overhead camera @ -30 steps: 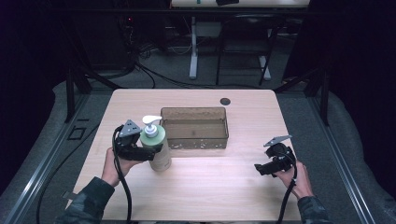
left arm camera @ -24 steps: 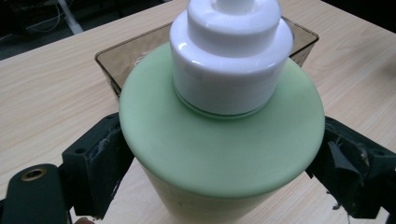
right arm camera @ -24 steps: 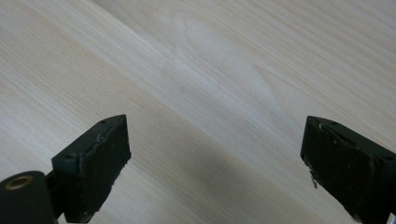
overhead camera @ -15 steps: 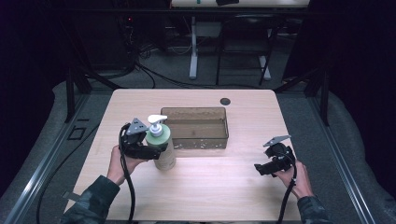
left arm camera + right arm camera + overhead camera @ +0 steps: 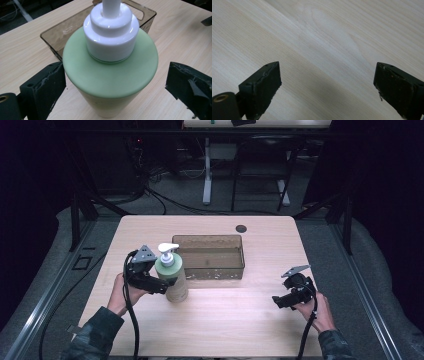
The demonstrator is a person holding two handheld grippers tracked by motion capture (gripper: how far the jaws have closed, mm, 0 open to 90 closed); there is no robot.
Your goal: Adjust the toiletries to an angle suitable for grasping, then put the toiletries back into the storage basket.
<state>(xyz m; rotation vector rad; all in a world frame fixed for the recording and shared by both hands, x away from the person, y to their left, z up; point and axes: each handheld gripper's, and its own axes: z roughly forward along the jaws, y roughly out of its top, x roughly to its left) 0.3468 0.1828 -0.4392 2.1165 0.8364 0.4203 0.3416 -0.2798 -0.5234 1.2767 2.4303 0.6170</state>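
high view: at frame centre a green pump bottle (image 5: 171, 275) stands upright on the wooden table (image 5: 230, 320), just beside a brown tray (image 5: 210, 256). the left gripper (image 5: 159, 285) brackets it; its own view shows jaws spread wide, one touching the bottle's shoulder. lower right, the right gripper (image 5: 278, 301) hovers, jaws wide over bare wood.

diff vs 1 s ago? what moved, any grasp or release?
The left gripper moved right with the soap bottle, carrying or sliding it nearer the brown bin. Its fingers flank the bottle with gaps, so no grip is confirmed. The right gripper, open, stayed put, as did the bin.
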